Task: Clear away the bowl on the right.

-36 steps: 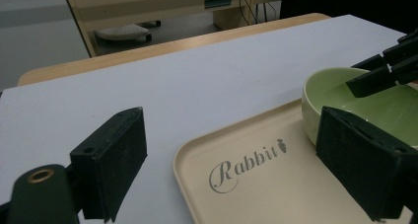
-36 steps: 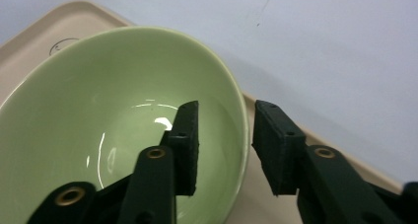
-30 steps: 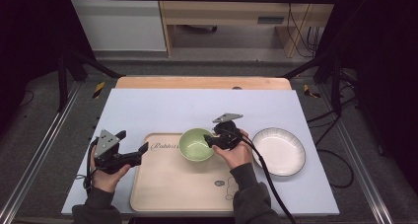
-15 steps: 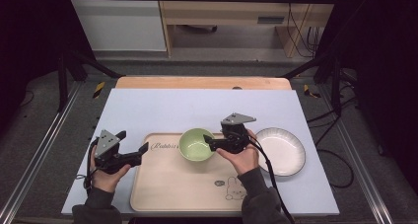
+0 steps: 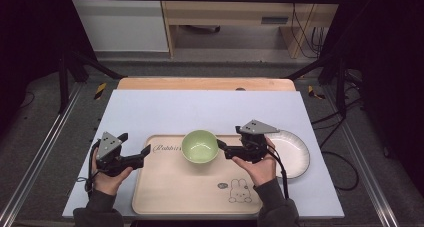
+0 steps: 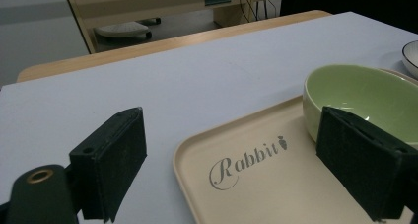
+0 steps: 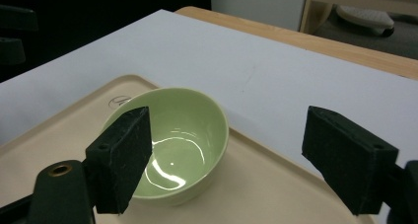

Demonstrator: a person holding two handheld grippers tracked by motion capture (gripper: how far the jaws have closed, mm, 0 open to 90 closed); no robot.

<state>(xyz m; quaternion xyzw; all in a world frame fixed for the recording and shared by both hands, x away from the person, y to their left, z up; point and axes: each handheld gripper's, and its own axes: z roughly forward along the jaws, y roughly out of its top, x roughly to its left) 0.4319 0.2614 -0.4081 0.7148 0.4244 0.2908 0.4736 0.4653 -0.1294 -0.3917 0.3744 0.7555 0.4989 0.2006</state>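
1. Bowl (image 5: 199,146) first, from the high view: the green bowl sits on the far edge of the beige tray (image 5: 175,197), on the counter (image 5: 200,109). My right gripper (image 5: 225,150) points at it from its right, tips just beside the rim. My left gripper (image 5: 142,154) hovers at the tray's left edge, well apart from the bowl. A white plate (image 5: 295,147) lies behind my right hand.
2. Left gripper view: my jaws stand wide open with nothing between them but the tray corner and its "Rabbit" lettering (image 6: 246,162); the bowl lies off to the right.
3. Right gripper view: my jaws are spread and empty, the bowl's near rim ahead by the left jaw. I judge the right hand the nearer for any grasp.
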